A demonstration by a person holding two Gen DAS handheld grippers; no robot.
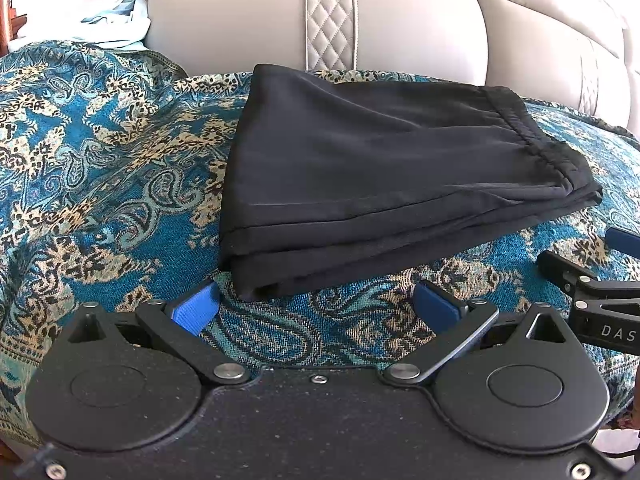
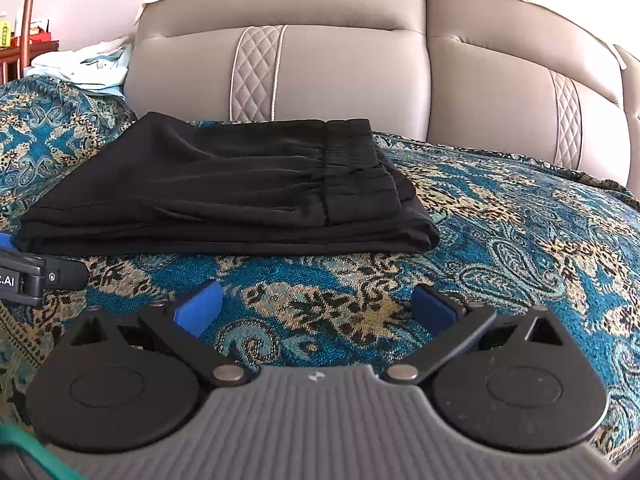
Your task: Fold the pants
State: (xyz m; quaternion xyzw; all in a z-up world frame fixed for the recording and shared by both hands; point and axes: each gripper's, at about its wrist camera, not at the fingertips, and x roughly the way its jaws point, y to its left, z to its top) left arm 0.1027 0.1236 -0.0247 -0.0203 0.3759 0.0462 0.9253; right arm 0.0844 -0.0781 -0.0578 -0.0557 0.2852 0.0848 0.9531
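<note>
Nearest the left wrist camera sat the left gripper (image 1: 316, 308), its blue-padded fingers (image 1: 196, 307) spread wide apart and holding nothing, just short of the near left corner of the black pants (image 1: 384, 176). Those pants lay folded into a flat, layered stack on a teal and gold paisley cover (image 1: 92, 168) spread over the seat of a beige leather sofa (image 1: 248, 12), with the gathered elastic waistband (image 1: 524, 128) running along the right edge of the stack and several folded layers showing along the near edge. At the right border of that view, part of the right gripper (image 1: 592, 280) showed low over the cover, beside the pants' near right corner and apart from the cloth. From the right wrist camera, the right gripper (image 2: 318, 308) likewise had its fingers (image 2: 200, 308) wide apart and empty, above bare cover, with the pants (image 2: 224, 188) ahead and to the left. A dark piece of the left gripper (image 2: 36, 276) entered at the left edge, close to the stack's near left corner. Pale crumpled fabric (image 2: 88, 64) lay at the far left end of the sofa, well apart from the pants
</note>
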